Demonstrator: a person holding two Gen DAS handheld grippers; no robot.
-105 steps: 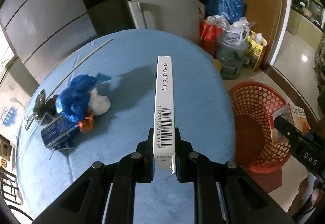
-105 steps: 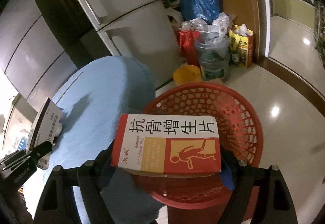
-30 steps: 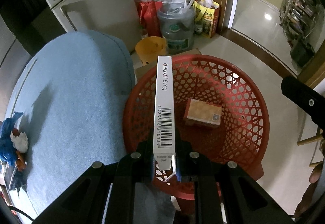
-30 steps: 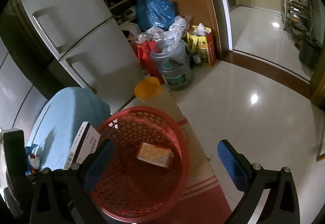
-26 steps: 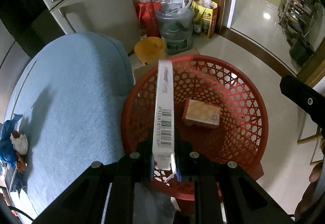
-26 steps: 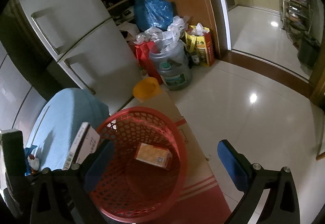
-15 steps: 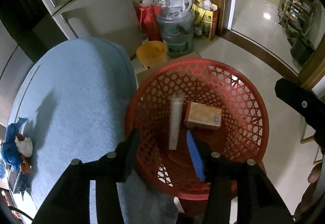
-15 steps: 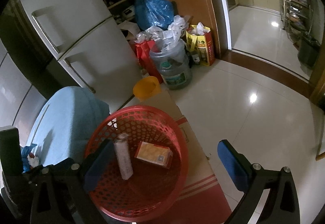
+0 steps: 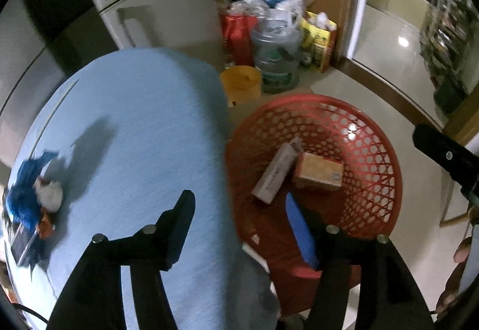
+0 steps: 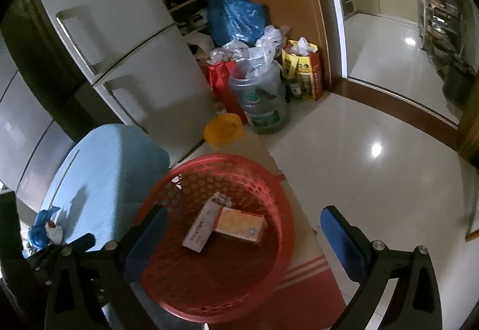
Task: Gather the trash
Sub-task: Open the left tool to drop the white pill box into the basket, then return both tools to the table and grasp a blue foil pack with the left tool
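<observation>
While both boxes lay in the red basket (image 10: pixel 278 189), the left tongs (image 9: pixel 239 207) stood spread and empty, their jaws having just been opening, with nothing between them. Right tongs (image 10: pixel 242 225): spread wide, empty, poised over the basket.

Item, white carton (image 9: pixel 274 173): on the basket floor, slanted, one end touching the orange box (image 9: pixel 318 173).

Item, remaining trash (image 9: pixel 28 200): a blue wrapper with white and orange scraps, bunched at the left edge of the tabletop (image 9: pixel 134 126), well apart from the basket.

Risks, as judged: the bundle is loose and mixed, so a pinch on the blue film alone could leave scraps behind or drop them on the way. It sits close to the edge, so a sideways nudge might push it off. The basket stands just beside the right edge, where a low swing could knock it.

Surface: pale blue cloth, rounded outline, otherwise bare.

Room: white fridge (image 10: pixel 119 39), water jug (image 10: pixel 263 96) stuffed with bags, yellow tub (image 10: pixel 223 128), glossy tile floor (image 10: pixel 374 156).
</observation>
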